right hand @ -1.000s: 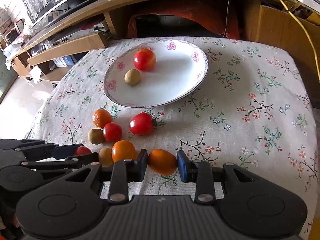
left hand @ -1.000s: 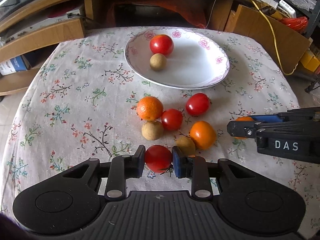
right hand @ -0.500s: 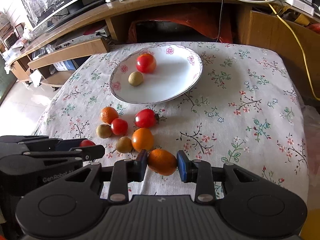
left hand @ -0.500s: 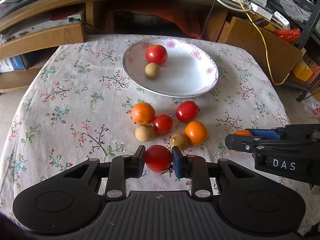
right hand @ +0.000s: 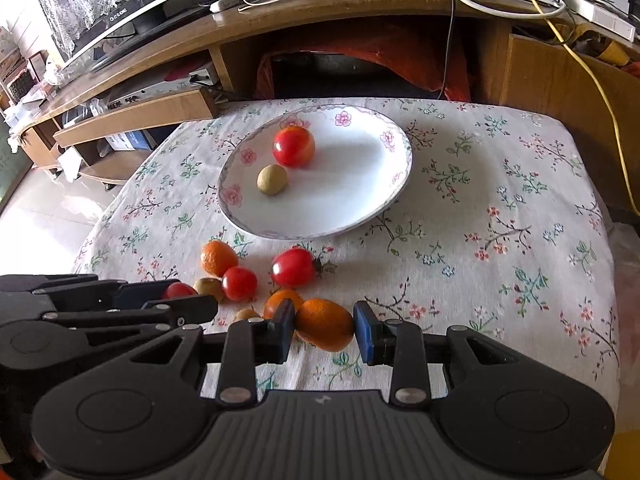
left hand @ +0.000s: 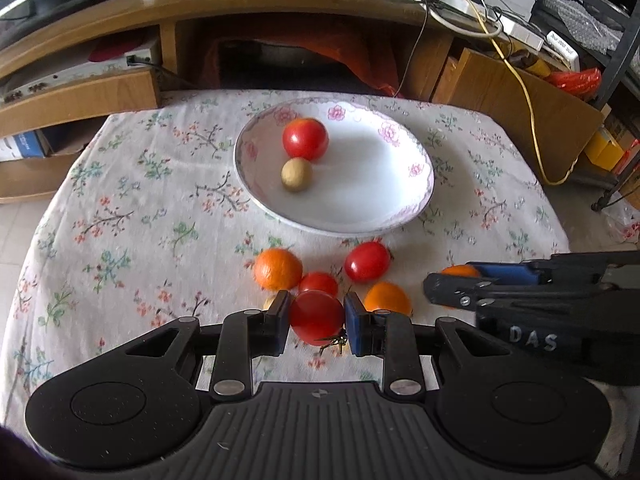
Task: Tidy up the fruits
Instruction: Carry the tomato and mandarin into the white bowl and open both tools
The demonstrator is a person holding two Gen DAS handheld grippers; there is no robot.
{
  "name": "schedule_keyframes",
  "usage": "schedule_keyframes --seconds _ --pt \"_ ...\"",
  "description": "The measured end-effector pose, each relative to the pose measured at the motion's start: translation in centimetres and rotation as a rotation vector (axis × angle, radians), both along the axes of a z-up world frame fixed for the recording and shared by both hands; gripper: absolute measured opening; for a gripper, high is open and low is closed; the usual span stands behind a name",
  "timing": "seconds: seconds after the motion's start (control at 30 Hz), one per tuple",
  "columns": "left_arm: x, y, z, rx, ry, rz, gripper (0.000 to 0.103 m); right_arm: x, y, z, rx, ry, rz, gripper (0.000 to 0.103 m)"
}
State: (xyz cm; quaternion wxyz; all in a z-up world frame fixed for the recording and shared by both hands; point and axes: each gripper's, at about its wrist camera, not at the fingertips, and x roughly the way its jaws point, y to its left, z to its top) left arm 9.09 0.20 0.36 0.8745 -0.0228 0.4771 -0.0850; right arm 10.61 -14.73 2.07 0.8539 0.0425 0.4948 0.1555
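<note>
Tomato (left hand: pixel 316 317) clamped in left tool (left hand: pixel 316 322)

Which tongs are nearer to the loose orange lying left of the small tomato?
Left. The left tongs, gripping a tomato, sit just in front of that orange. The right tongs, holding another orange, are farther off to its right.

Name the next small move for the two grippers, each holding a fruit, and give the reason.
Probably carry both forward over the plate and release. The left gripper is shut on a tomato, the right gripper on an orange; both fruits look lifted off the cloth. The plate holds only one tomato and a small brown fruit, so it has room.
</note>
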Motion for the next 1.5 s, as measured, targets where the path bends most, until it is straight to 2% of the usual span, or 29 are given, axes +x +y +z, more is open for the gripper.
schedule_keyframes --seconds 0.5,1.03,1.5 --pt "4.2 -0.7 0.8 0.011 -0.024 0.003 0.035 4.1 -0.1 0.9 0.036 -0.029 -0.017 0.032" --pt "7.7 -0.3 -0.6 0.028 0.004 0.029 0.034 8.1 0.5 -1.0 0.039 -0.013 -0.013 0.032" --pt "8.9 -0.5 -1.6 0.039 0.007 0.036 0.034 9.6 0.4 -2.6 0.049 0.002 -0.020 0.032"
